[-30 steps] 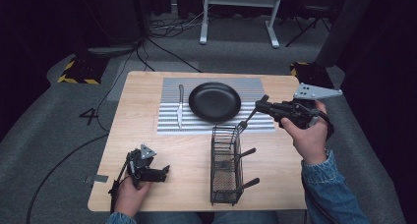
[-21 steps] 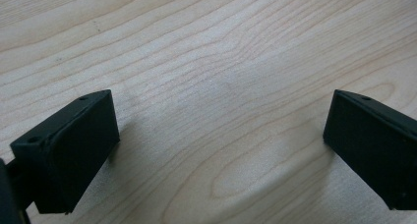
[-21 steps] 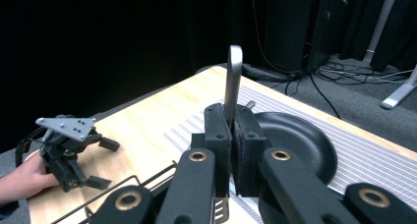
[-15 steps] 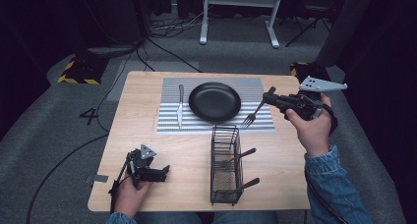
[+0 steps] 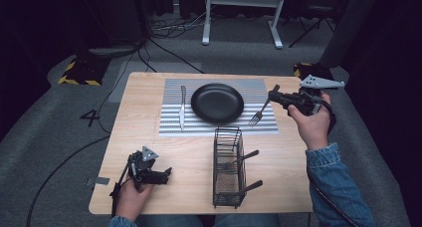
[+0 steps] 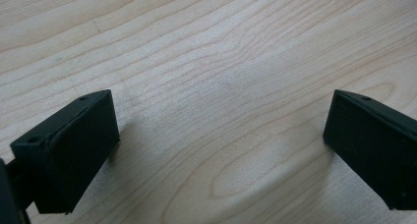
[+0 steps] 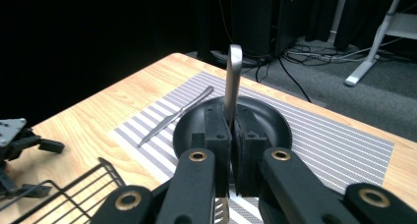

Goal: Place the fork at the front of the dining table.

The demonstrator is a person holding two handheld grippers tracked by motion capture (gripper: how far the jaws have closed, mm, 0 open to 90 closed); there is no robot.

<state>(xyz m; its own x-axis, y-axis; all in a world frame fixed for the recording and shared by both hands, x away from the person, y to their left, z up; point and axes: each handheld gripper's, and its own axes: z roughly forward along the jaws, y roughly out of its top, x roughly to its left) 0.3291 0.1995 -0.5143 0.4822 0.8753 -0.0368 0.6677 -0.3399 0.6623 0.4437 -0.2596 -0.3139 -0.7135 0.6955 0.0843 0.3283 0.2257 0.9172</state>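
Rightward and lower, the right gripper (image 5: 276,95) now holds the steel fork (image 5: 260,109) clamped by its handle above the striped mat's (image 5: 209,126) right edge. Near the table's (image 5: 149,132) front-left corner the left gripper (image 5: 164,173) rests wide open on bare wood. A wire basket (image 5: 227,167) stands front-centre; beyond lie a round black plate (image 5: 217,103) and knife (image 5: 182,107).

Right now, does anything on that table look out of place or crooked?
The black wire cutlery basket lies tipped on its side on the wooden table, utensil handles poking out. The silver fork hangs tilted in the right gripper, beside the black plate.
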